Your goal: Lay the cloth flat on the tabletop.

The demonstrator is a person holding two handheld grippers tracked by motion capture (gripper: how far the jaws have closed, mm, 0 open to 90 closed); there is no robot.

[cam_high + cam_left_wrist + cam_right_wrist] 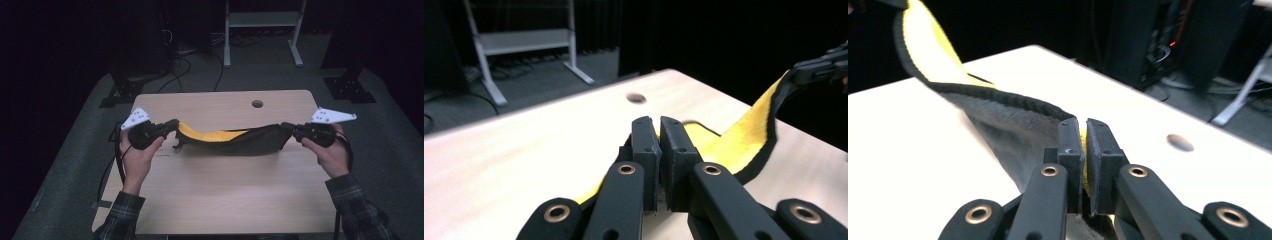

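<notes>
A cloth [235, 141], dark grey outside and yellow inside, hangs stretched between my two grippers just above the wooden table [225, 200]. My left gripper [174, 125] is shut on its left corner, and my right gripper [284, 127] is shut on its right corner. In the left gripper view the jaws pinch the cloth [744, 135], whose yellow side runs away to the right toward the other gripper [819, 67]. In the right gripper view the jaws grip the grey side of the cloth [1008, 125], with a sliver of yellow between them.
A round hole [257, 104] sits near the table's far edge. Behind the table stand a white metal frame [262, 30] and dark equipment with cables on the floor [190, 60]. Both forearms in plaid sleeves come in from the bottom.
</notes>
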